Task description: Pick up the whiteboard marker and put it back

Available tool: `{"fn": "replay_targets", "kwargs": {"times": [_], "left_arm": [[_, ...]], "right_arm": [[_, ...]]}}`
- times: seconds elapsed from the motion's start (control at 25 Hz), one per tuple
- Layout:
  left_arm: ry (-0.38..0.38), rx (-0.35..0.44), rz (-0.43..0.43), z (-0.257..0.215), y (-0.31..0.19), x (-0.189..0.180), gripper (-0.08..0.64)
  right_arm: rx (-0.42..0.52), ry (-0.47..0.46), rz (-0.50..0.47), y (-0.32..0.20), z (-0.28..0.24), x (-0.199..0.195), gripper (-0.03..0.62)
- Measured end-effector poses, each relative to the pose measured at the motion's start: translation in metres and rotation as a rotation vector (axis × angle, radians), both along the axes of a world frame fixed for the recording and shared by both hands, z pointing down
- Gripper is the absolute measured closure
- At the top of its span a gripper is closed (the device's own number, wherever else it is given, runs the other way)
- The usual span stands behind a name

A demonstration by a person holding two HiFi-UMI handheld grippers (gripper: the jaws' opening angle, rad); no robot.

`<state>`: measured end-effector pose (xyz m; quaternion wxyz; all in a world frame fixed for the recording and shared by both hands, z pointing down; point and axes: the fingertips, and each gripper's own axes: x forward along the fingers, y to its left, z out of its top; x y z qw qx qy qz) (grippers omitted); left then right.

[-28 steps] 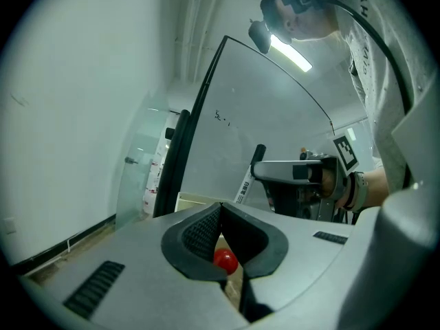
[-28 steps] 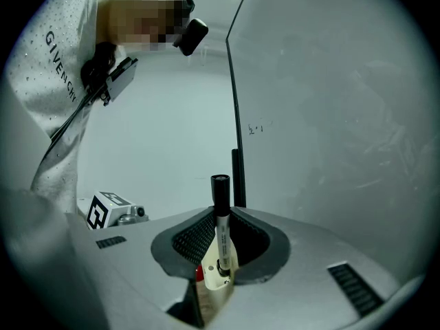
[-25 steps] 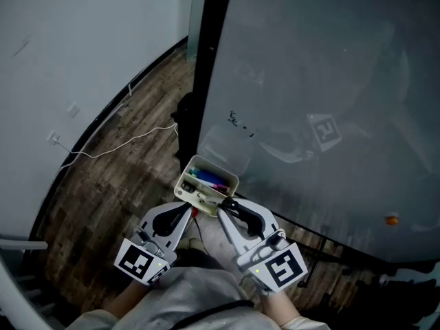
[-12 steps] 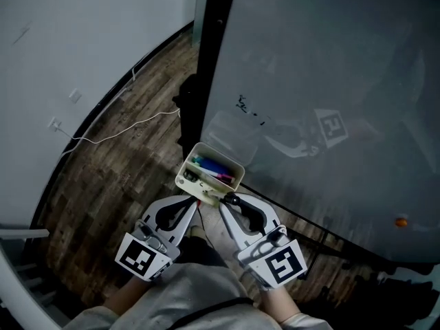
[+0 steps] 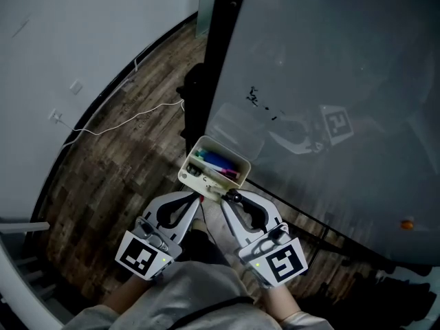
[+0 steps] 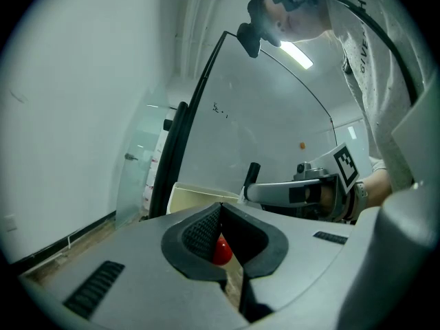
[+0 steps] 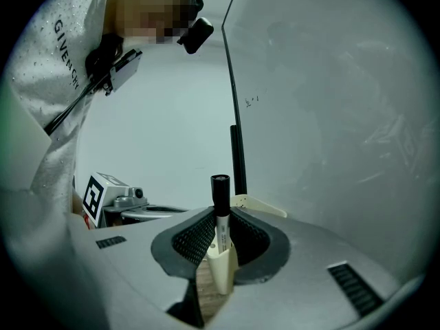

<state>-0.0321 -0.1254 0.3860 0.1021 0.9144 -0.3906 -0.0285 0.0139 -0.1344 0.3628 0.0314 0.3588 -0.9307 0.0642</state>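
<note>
A cream tray (image 5: pixel 188 177) with several coloured markers hangs at the whiteboard's (image 5: pixel 330 81) lower left corner. My right gripper (image 5: pixel 228 196) is shut on the whiteboard marker (image 7: pixel 221 225). The marker stands upright between the pads, black cap (image 7: pixel 220 184) on top, just before the tray's near edge (image 7: pixel 261 206). My left gripper (image 5: pixel 199 201) is beside it on the left, level, its jaws closed on a small red piece (image 6: pixel 220 250). From the left gripper view the right gripper (image 6: pixel 289 192) and the marker's cap (image 6: pixel 253 174) stand right of the tray (image 6: pixel 199 196).
The board's black frame post (image 5: pixel 213 60) runs up beside the tray. A white cable (image 5: pixel 124 122) lies on the wooden floor along the curved wall to the left. A small orange magnet (image 5: pixel 408 223) sticks to the board at far right.
The right gripper has sunk a little with the marker, and the tray now sits closer above both grippers' tips. Both grips are unchanged.
</note>
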Motion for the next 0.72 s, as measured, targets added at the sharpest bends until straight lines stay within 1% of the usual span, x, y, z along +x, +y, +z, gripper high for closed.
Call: {"fn": "replay_targets", "kwargs": {"times": [0.2, 0.72], "left_arm": [[0.005, -0.001, 0.001, 0.0016, -0.0017, 0.0024, 0.545], [0.006, -0.013, -0.007, 0.0046, -0.0004, 0.0016, 0.545]], "right_arm": [[-0.003, 0.009, -0.004, 0.0004, 0.0056, -0.0027, 0.517], [0.025, 0.035, -0.027, 0.0085, 0.0116, -0.0073, 0.515]]}}
